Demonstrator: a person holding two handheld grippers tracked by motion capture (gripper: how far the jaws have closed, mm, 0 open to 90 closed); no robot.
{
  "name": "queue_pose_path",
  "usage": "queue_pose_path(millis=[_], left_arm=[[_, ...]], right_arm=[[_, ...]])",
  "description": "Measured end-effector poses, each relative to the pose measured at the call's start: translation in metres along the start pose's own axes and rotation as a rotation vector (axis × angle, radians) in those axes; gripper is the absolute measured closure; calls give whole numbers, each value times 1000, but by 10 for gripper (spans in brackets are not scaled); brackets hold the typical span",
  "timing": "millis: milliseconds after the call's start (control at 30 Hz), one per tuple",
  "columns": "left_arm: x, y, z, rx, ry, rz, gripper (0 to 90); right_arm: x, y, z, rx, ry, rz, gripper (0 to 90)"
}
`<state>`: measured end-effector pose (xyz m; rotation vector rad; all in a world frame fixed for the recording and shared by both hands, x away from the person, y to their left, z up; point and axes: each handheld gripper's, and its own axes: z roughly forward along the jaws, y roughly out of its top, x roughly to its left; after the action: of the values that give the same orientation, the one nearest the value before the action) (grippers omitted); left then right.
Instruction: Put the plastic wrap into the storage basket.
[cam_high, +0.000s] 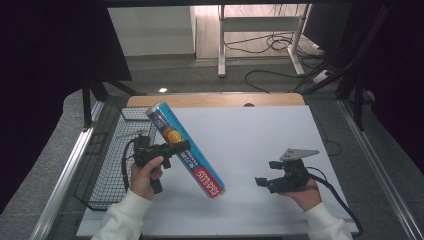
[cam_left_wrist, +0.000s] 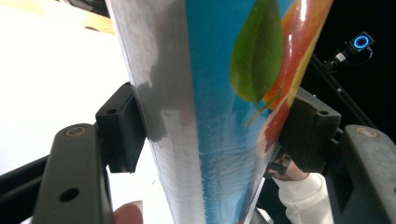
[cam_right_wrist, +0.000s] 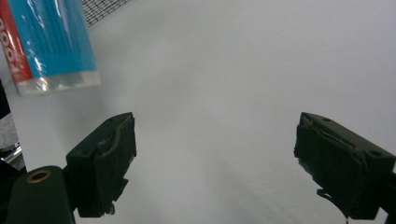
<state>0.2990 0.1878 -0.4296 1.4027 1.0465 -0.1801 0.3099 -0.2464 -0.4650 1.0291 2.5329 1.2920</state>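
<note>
Left gripper clamps wrap box (mid-length).

Long blue box, red end nearest person: white capitals read "PLASTIC FOOD WRAP" in high view. Right gripper view: same red end shows letters "FOOD", rest cut off by frame edge. Small white print on blue middle and far end too small to read.
</note>
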Motion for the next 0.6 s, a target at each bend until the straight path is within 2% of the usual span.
queue_pose_path(millis=[300, 600], left_arm=[[-3, 10, -29, -12, 59, 28, 322], [-2, 16, -47, -15, 97, 47, 322]], right_arm=[[-6, -3, 0, 5, -9, 9, 127], [-9, -4, -1, 9, -21, 16, 127]])
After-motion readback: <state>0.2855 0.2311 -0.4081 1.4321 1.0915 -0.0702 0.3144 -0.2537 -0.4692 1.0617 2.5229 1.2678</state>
